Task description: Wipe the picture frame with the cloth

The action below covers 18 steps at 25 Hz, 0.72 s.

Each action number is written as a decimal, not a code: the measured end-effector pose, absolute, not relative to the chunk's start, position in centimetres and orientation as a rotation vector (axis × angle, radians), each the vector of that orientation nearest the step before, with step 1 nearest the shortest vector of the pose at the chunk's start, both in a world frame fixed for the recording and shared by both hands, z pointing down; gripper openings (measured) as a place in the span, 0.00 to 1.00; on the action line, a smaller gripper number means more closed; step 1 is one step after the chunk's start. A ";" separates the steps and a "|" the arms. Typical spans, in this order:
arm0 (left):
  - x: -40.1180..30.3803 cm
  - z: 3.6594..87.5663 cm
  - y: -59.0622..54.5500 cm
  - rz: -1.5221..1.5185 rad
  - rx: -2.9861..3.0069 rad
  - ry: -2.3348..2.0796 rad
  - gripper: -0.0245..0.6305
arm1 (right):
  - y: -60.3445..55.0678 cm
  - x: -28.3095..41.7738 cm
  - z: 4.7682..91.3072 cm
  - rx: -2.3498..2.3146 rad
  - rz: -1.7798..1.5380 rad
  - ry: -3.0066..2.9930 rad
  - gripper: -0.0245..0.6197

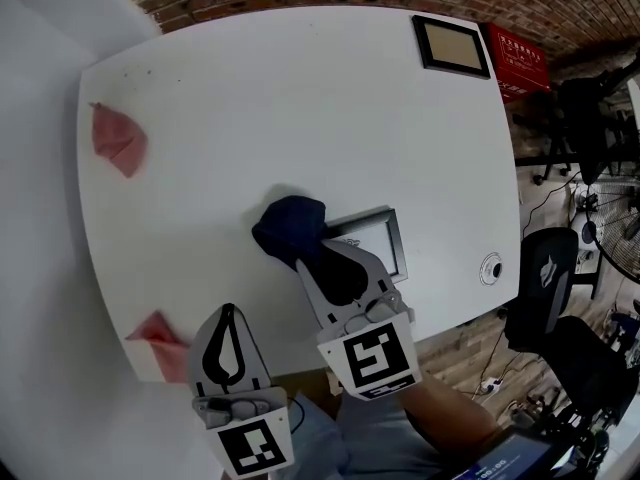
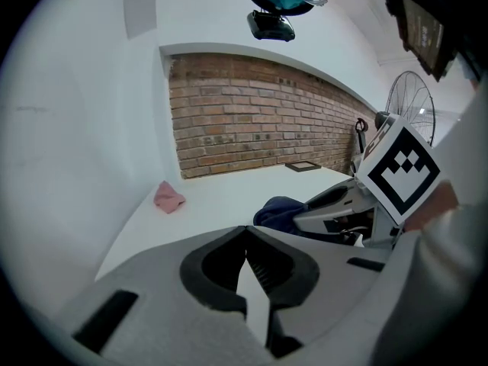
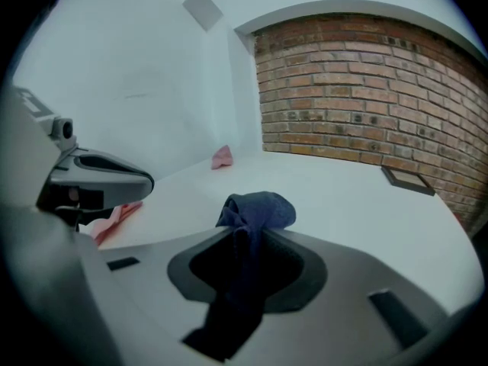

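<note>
I saw a navy cloth [image 1: 290, 226], a silver-grey picture frame [image 1: 396, 240] and a white table [image 1: 300, 108]. A pink rag [image 1: 118, 140] sat upper left, a second pink rag [image 1: 160, 334] lower left; upper right, a black frame [image 1: 452, 45] with tan centre, and a red sign [image 1: 520, 60].

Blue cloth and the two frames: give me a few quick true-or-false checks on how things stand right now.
1. The right gripper is shut on the blue cloth. True.
2. The left gripper is open. False: its fingers are together, with nothing between them.
3. The blue cloth lies on the far dark frame. False: that dark frame is bare, and the cloth sits at the left edge of the near silver frame.
4. A pink cloth lies near the far-left edge of the table. True.
</note>
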State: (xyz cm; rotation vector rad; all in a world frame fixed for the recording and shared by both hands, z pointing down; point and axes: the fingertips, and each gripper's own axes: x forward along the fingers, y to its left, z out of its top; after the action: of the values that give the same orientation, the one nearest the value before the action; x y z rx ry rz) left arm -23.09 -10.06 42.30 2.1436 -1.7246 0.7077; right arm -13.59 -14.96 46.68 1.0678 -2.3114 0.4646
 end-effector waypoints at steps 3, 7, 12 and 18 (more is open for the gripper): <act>-22.9 42.3 -9.9 0.716 2.149 -1.718 0.05 | -14.9 -13.3 46.7 1.077 0.470 -2.308 0.18; -22.4 42.1 -10.0 0.717 2.158 -1.714 0.05 | -15.1 -12.6 46.6 1.089 0.472 -2.303 0.18; -22.0 42.0 -10.1 0.716 2.165 -1.708 0.05 | -15.2 -11.9 46.6 1.108 0.480 -2.298 0.18; -21.4 42.1 -10.2 0.729 2.178 -1.694 0.05 | -15.4 -10.9 46.9 1.130 0.493 -2.305 0.18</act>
State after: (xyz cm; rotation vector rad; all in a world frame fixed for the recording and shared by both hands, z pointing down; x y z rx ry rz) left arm -21.37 -10.18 42.08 2.1782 -1.6937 0.7289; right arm -10.89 -15.38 46.92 1.1296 -2.3048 0.4926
